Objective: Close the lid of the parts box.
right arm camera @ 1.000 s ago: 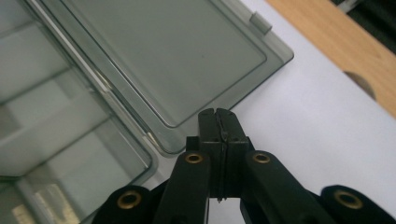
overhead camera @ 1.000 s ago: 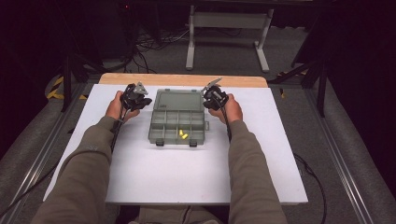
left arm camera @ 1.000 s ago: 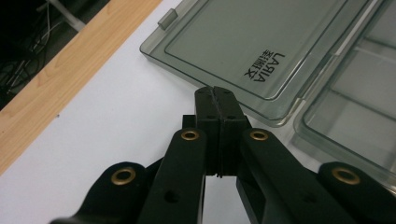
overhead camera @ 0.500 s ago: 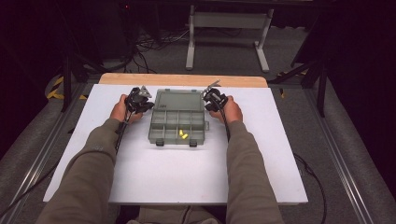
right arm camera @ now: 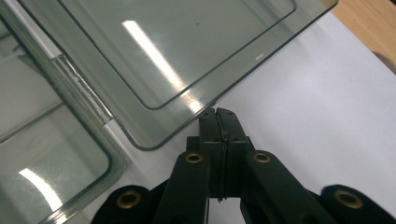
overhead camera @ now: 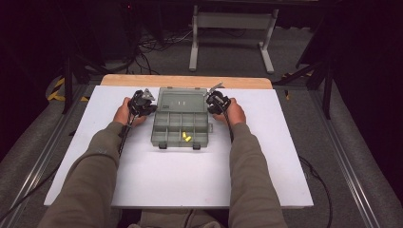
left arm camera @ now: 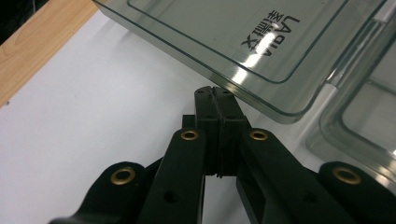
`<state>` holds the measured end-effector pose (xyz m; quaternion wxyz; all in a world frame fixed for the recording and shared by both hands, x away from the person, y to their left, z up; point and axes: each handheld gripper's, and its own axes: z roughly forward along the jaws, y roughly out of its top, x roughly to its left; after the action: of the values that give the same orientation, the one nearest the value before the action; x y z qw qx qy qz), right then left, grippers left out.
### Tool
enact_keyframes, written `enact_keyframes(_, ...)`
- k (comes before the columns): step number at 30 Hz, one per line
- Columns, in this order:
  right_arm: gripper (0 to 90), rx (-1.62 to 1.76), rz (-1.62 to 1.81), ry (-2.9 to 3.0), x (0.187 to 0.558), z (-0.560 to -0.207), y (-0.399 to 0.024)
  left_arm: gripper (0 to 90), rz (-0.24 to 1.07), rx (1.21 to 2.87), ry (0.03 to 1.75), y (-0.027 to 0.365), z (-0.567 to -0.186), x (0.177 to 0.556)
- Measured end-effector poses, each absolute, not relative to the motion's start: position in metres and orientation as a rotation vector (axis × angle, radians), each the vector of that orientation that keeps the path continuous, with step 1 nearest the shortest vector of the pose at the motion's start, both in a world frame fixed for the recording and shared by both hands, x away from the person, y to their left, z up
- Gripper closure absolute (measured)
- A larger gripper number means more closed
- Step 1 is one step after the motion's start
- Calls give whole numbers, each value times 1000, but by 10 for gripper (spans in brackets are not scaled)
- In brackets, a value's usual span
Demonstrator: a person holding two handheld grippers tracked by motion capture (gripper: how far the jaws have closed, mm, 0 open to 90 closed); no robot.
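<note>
From the high view, the smoky translucent plastic compartment box [overhead camera: 181,129] lies open on the white tabletop [overhead camera: 190,180], its clear grey hinged lid [overhead camera: 183,99] swung back toward the far wooden edge strip [overhead camera: 185,81]. The left gripper [overhead camera: 148,107] sits at the lid's left edge, the right gripper [overhead camera: 212,102] at its right edge, so the lid lies between the two claws. Two small yellow pieces [overhead camera: 185,137] rest in a near compartment, on the person's side of both claws.

Over to the left gripper view: the left claw's black jaws are pressed flat together, nothing between them, tips tucked at the lid's [left arm camera: 219,42] rounded edge, whether touching or just under it I cannot tell. The box tray [left arm camera: 364,126] lies off to the claw's right.

Right gripper view now: same story, jaws pressed together and empty, tips right at the lid's [right arm camera: 154,60] corner edge, with the tray [right arm camera: 51,154] to the claw's left.

My read: this is the lid-closing step, both claws set to push. The next move calls for lifting both edges evenly and swinging the lid over the hinge toward the person, without skewing the box.
</note>
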<state>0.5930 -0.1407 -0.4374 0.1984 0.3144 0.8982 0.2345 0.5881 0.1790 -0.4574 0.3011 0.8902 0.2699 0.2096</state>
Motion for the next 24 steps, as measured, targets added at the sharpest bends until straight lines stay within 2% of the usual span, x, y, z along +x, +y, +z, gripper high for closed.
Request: enact_keyframes(24,900,913,833,2361,593,-446,-144,900,638,2224,791,174,-462,596)
